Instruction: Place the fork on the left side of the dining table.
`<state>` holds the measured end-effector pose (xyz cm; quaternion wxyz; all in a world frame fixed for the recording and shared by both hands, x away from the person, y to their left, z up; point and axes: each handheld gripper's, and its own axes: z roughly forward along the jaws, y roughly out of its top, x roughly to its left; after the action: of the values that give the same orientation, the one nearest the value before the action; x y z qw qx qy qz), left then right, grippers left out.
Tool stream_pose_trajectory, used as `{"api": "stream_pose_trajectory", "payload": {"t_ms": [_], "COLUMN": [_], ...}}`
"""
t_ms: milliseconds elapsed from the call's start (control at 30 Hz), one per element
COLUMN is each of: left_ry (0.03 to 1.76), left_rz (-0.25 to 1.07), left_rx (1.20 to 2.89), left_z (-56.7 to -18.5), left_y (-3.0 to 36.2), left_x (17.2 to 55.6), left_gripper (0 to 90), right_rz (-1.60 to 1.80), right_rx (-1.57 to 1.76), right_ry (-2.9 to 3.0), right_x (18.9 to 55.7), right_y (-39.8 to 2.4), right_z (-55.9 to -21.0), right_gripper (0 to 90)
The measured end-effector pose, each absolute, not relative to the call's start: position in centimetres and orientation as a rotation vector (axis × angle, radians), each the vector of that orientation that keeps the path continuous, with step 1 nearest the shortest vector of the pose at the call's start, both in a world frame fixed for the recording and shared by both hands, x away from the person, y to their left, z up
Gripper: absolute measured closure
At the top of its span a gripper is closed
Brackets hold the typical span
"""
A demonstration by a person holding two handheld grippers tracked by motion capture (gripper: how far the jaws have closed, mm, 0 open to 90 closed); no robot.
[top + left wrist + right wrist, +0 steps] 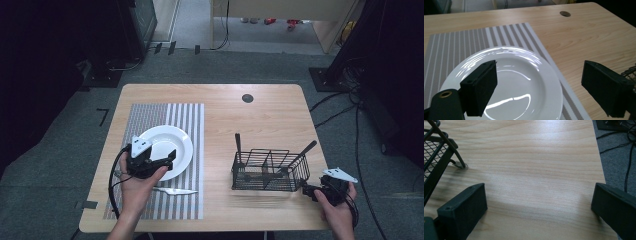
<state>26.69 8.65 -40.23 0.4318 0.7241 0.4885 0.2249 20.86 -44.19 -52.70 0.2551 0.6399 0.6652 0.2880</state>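
Left gripper jaws spread over the plate, right gripper spread, empty; plate looks stiff, slick, breakable, so grab its rim.

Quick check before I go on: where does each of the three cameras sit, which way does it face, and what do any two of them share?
High view: above the person's side, looking forward and down on the table; both forearms, left gripper and right gripper show.
Left gripper view: rides the left gripper, looking over the plate and striped mat; its open jaws show.
Right gripper view: rides the right gripper, facing bare tabletop beside the wire basket; open jaws show.
Shared: plate and basket appear from above too.
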Motion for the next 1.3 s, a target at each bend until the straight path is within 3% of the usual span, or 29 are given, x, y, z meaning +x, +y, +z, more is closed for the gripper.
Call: {"api": "stream_pose_trajectory", "payload": {"t_ms": [900,1300], "left_ry": [0.946,0.804], "left_rz": [0.350,0.215], "left_rx": [1.888,1.904], "left_z": [-37.7,-37.1], "left_y": [-1.3,-4.4], "left_x": [27.9,29.1], "left_gripper": [15.2,46.6], "right_rz": [0.782,0.782], "right_rx": [1.738,1.738], "right_ry": [1.806,1.807], "right_x": [20.9,20.9], "right_y": [-44.2,-44.2], "right_z": [-52.7,-52.7], "right_gripper": [0.0,0.0]}}
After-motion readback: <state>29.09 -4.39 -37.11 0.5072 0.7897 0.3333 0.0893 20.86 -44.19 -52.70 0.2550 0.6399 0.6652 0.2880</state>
